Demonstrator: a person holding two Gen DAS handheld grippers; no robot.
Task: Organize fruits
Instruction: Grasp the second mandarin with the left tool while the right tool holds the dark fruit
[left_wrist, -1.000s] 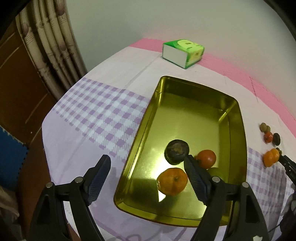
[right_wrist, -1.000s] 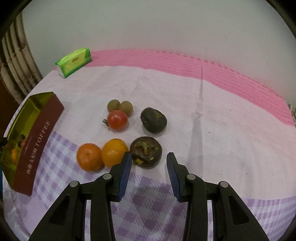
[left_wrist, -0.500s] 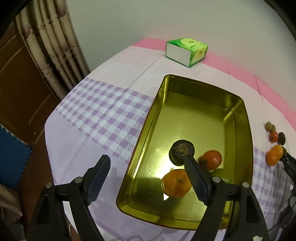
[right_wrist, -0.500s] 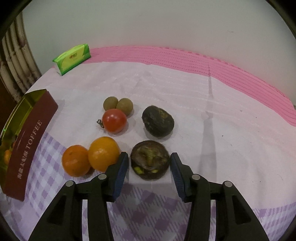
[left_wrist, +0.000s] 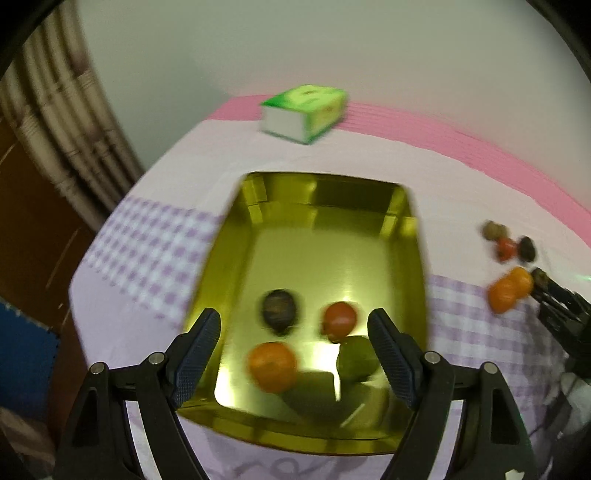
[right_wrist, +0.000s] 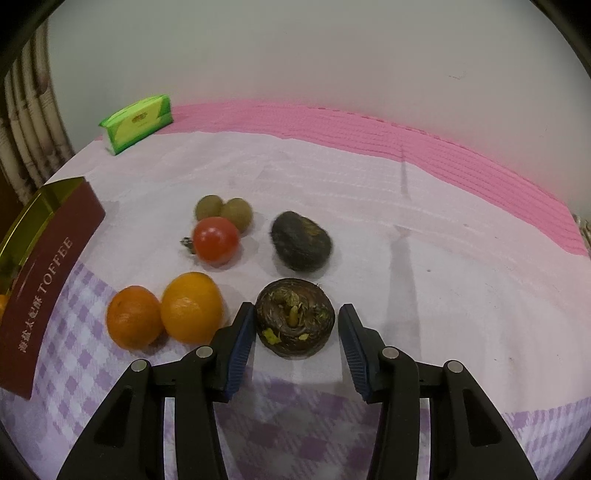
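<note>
Four fruits lie in the gold tin (left_wrist: 236, 236) under the left gripper (left_wrist: 294, 325), jaws wide apart, empty; green box (left_wrist: 304, 112) at twelve o'clock. Right gripper (right_wrist: 296, 319) jaws, just opened, flank the dark fruit (right_wrist: 295, 323) without pressing; oranges (right_wrist: 164, 312) crowd nine o'clock on the desk (right_wrist: 443, 295).

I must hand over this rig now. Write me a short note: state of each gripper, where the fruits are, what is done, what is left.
Left gripper: open, empty, above the gold tin.
Right gripper: open, jaws have just been opening, straddling the dark round fruit without pressing it.
Done: four fruits lie in the tin.
Left on the cloth: that dark fruit, another dark fruit, two oranges, a tomato, two small brown fruits.
</note>
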